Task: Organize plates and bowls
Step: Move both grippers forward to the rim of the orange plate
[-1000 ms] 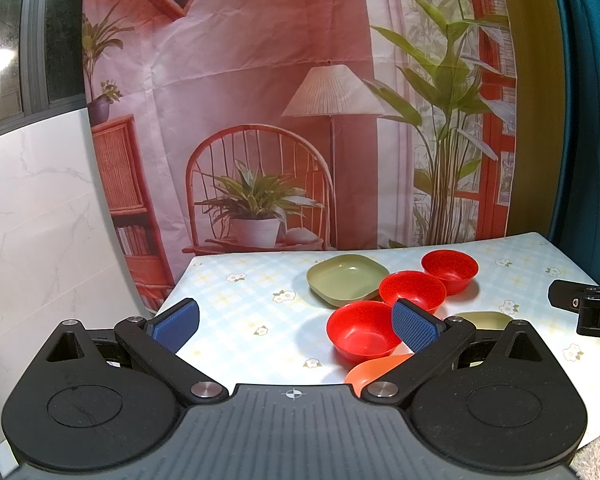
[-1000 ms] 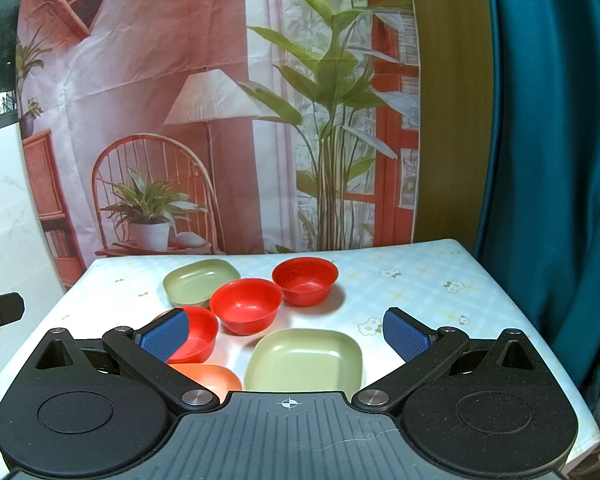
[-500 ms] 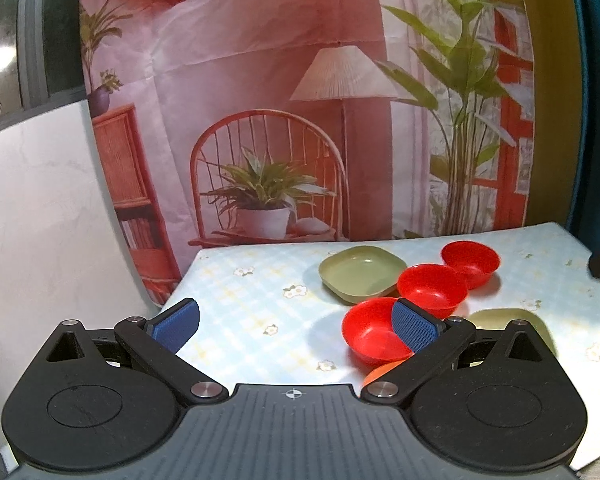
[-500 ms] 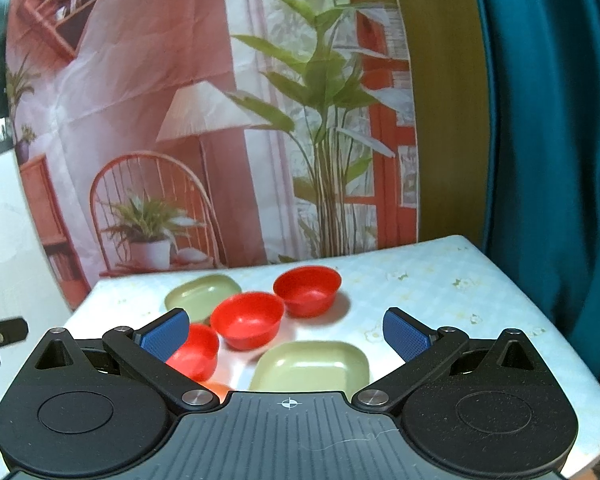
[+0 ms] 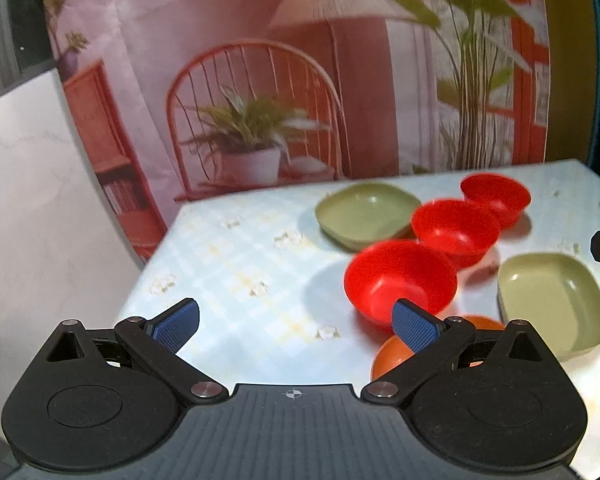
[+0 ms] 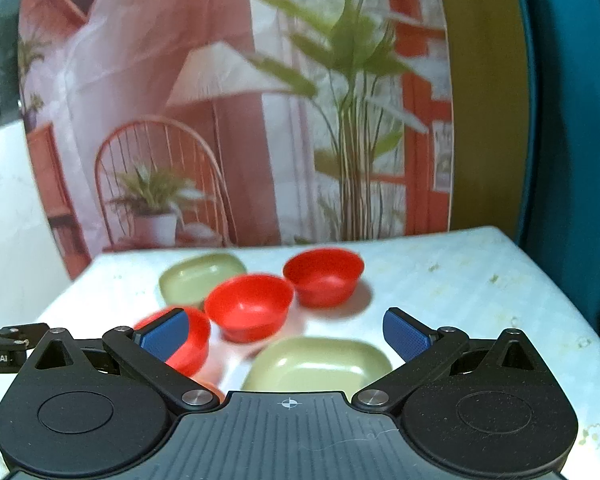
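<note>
Left gripper (image 5: 296, 320) hangs above the table's left-front part, angled down & fwd; jaws spread wide, nothing between them. Its right blue pad (image 5: 414, 326) overlaps the nearest red bowl (image 5: 400, 280) in the left wrist view, but contact can't be told. Right gripper (image 6: 288, 332) sits low over the front edge, pointing at the dishes; jaws also wide apart, holding nothing. The near green plate (image 6: 320, 362) lies just ahead, between its fingers in the right wrist view.

Dishes all sit on the table (image 5: 240, 272), w/ a pale checked cloth w/ small flowers. Every bowl & plate visible inside looks empty.

Count: 3 red bowls in a diagonal row, the nearest one, the middle red bowl (image 5: 454, 226) and the far red bowl (image 5: 496, 198), each just beside the next. 2 green square plates: far green plate (image 5: 366, 214) behind the row, near one at the front right. 1 orange dish (image 5: 396, 356) at the front, mostly hidden behind the left gripper's finger, just beside the nearest red bowl.

Printed backdrop (image 5: 260, 100) w/ chair, lamp & plants hangs behind; teal curtain (image 6: 572, 120) on the right. Both views blurred.
</note>
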`<action>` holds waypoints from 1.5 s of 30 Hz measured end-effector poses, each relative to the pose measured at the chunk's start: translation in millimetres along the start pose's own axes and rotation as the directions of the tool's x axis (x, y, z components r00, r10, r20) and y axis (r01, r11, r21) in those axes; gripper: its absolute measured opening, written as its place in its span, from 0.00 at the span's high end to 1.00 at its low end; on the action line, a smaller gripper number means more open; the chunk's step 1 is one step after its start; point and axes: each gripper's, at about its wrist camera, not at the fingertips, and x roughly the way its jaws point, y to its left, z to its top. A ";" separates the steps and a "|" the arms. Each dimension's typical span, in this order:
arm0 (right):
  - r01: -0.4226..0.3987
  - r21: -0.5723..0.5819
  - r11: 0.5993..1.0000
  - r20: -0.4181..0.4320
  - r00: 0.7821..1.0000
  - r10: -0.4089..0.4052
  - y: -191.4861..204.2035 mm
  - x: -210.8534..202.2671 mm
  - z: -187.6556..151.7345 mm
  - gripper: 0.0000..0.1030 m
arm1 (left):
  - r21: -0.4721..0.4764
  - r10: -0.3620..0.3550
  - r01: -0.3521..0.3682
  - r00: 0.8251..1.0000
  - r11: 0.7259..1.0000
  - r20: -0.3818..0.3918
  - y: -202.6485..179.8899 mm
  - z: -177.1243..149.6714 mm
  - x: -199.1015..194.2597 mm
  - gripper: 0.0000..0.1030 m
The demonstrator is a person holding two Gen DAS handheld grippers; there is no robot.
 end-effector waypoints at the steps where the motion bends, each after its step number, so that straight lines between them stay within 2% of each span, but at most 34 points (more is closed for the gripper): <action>1: 0.010 -0.005 1.000 -0.015 1.000 -0.010 1.2 4.4 -2.6 0.00 | -0.001 -0.006 0.006 1.000 1.000 -0.011 -1.0 -1.8 4.8 0.00; 14: -0.037 -0.043 0.998 -0.148 0.988 0.031 7.2 41.6 -32.4 0.01 | -0.025 -0.056 0.053 0.989 0.998 -0.138 -9.2 -25.8 50.6 0.00; 17: -0.060 -0.041 0.997 -0.182 0.982 0.052 8.5 48.0 -39.3 0.05 | -0.033 -0.072 0.068 0.983 0.997 -0.168 -9.0 -32.9 55.8 0.00; 22: -0.091 -0.043 0.995 -0.231 0.970 0.078 14.2 57.6 -46.7 0.20 | -0.034 -0.099 0.094 0.975 0.995 -0.199 -10.7 -37.5 63.1 0.04; 26: -0.115 -0.062 0.991 -0.238 0.966 0.097 21.0 58.7 -48.2 0.26 | -0.031 -0.131 0.127 0.964 0.991 -0.231 -14.7 -43.0 65.9 0.15; 28: -0.129 -0.071 0.989 -0.244 0.964 0.109 24.1 58.1 -49.1 0.29 | -0.042 -0.178 0.174 0.949 0.984 -0.259 -16.5 -47.2 68.7 0.28; 30: -0.142 -0.077 0.987 -0.254 0.960 0.119 26.5 57.3 -50.5 0.30 | -0.055 -0.214 0.207 0.935 0.977 -0.285 -18.7 -51.5 72.2 0.54; 32: -0.153 -0.079 0.985 -0.264 0.956 0.127 28.2 57.2 -52.2 0.33 | -0.060 -0.219 0.211 0.928 0.976 -0.302 -18.7 -54.4 75.4 0.62; 35: -0.162 -0.078 0.984 -0.276 0.952 0.135 29.5 58.0 -53.8 0.36 | -0.090 -0.240 0.223 0.926 0.971 -0.290 -14.6 -55.9 76.6 0.73; 40: -0.171 -0.063 0.983 -0.300 0.943 0.145 28.9 59.0 -58.1 0.50 | -0.126 -0.250 0.222 0.923 0.967 -0.293 -10.8 -59.4 80.7 0.75; 45: -0.177 -0.055 0.983 -0.313 0.938 0.151 29.7 55.1 -63.8 0.54 | -0.142 -0.267 0.235 0.919 0.962 -0.290 -10.5 -61.1 80.2 0.76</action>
